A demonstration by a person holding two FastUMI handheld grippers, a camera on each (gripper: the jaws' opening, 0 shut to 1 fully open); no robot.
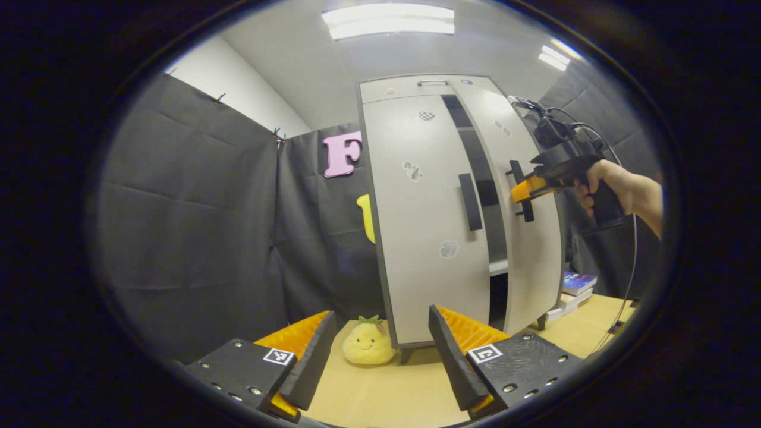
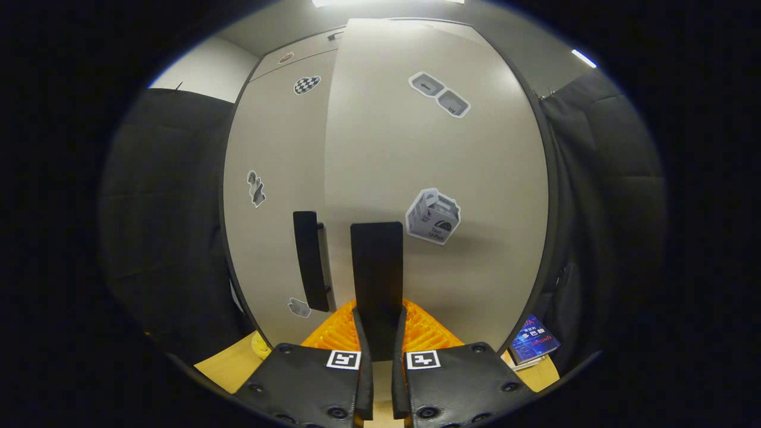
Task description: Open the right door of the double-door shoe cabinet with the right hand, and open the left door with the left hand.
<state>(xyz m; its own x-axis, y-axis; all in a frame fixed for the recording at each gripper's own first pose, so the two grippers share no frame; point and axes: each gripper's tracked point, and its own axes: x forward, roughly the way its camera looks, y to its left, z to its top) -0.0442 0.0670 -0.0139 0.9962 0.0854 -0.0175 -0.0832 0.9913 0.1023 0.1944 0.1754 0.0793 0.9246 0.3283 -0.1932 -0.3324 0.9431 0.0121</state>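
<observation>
The right tongs (image 2: pixel 377 351) pinch the right door's black handle (image 2: pixel 377 279), and the right door (image 1: pixel 523 196) stands partly ajar (dark gap showing). The left tongs (image 1: pixel 380 351) hang spread above the tabletop (image 1: pixel 386 392), well short of the shut left door (image 1: pixel 425 226) and its handle (image 1: pixel 470 202); a pineapple plush (image 1: pixel 368 342) sits by the shoe cabinet (image 1: pixel 410 88).

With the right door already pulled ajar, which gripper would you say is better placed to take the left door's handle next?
Left. The left gripper is open, free, and faces the closed left door with its handle ahead. The right gripper is shut on the right door's handle, holding that door ajar.
</observation>
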